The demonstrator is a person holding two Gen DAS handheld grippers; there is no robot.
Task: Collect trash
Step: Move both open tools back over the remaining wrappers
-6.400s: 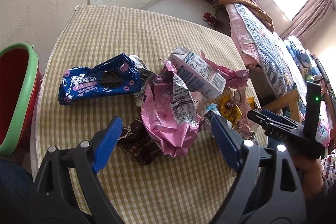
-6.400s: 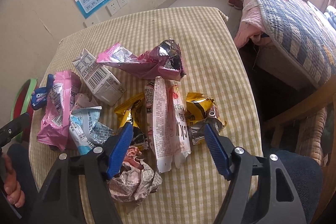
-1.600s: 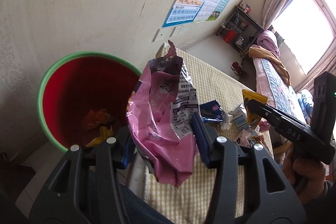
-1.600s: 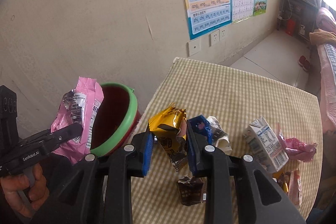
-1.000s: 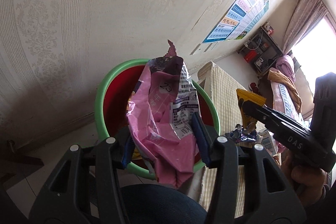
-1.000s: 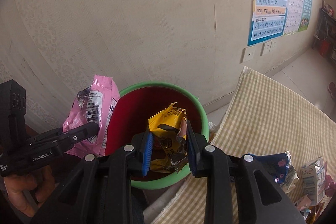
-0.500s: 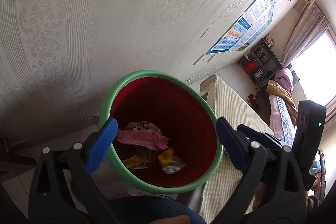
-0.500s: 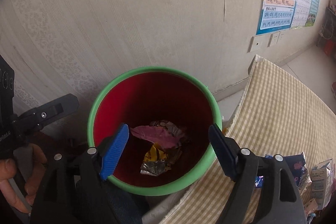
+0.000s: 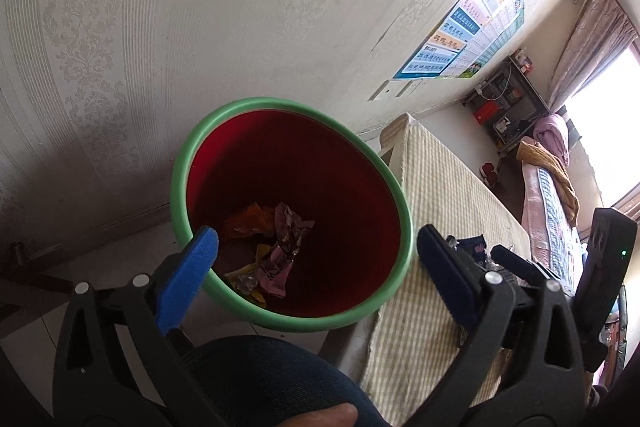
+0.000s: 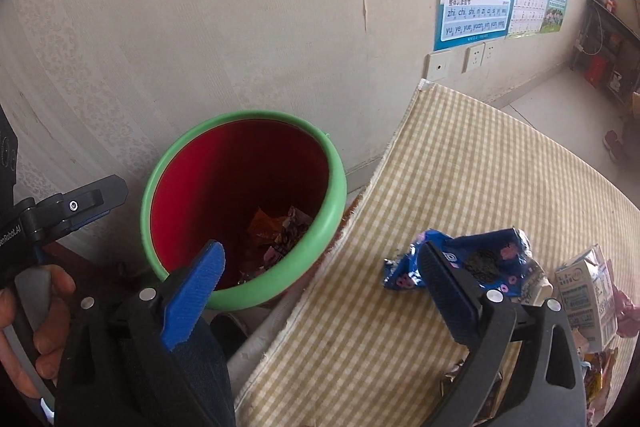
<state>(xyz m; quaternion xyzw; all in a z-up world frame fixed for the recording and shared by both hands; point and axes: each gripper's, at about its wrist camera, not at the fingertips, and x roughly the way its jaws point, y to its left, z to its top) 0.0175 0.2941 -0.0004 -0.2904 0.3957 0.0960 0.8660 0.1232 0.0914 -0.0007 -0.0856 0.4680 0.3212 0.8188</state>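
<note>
A red bin with a green rim (image 9: 280, 103) (image 10: 240, 117) stands on the floor between the wall and the table. A crumpled pink wrapper (image 9: 276, 267) and orange and yellow wrappers (image 9: 248, 223) lie at its bottom. My left gripper (image 9: 316, 243) hangs over the bin, its jaws opening with nothing between them. My right gripper (image 10: 323, 253) hovers over the bin's near rim and the table edge, jaws also opening and empty. On the checked tablecloth (image 10: 480, 167) lie a blue Oreo wrapper (image 10: 492, 259) and a milk carton (image 10: 584, 291).
The papered wall rises close behind the bin. A person's knee in dark trousers (image 9: 260, 379) sits below the grippers. More wrappers (image 10: 596, 375) lie at the table's right edge. A bed (image 9: 548, 211) stands beyond the table by the window.
Both grippers have opened wide. The pink bag and the yellow wrapper left the jaws and now lie in the bin. The right view has swung toward the table.
</note>
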